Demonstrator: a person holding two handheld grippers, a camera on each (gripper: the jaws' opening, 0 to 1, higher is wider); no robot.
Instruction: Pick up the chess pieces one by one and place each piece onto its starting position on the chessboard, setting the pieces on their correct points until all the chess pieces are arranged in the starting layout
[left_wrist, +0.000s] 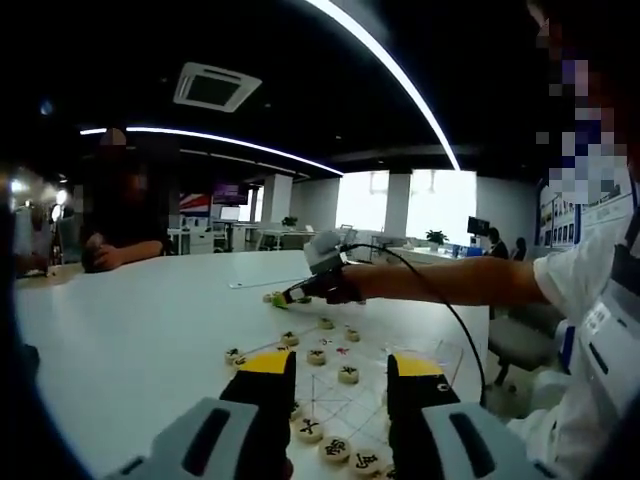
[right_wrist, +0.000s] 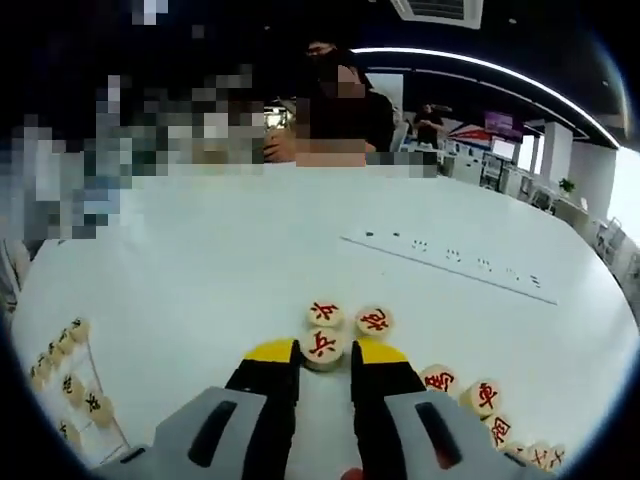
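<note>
The white tabletop (left_wrist: 130, 330) spreads ahead of both hand-held grippers. In the left gripper view, the chessboard (left_wrist: 345, 400) lies under and beyond the left hand-held gripper (left_wrist: 340, 380), whose jaws stand apart, holding nothing; the right hand-held gripper (left_wrist: 300, 292) reaches past the board's far edge. The right gripper view shows what that hides: the right hand-held gripper (right_wrist: 323, 358) has its jaws closing around a red-marked chess piece (right_wrist: 323, 347), two more pieces (right_wrist: 350, 318) just beyond its tips.
</note>
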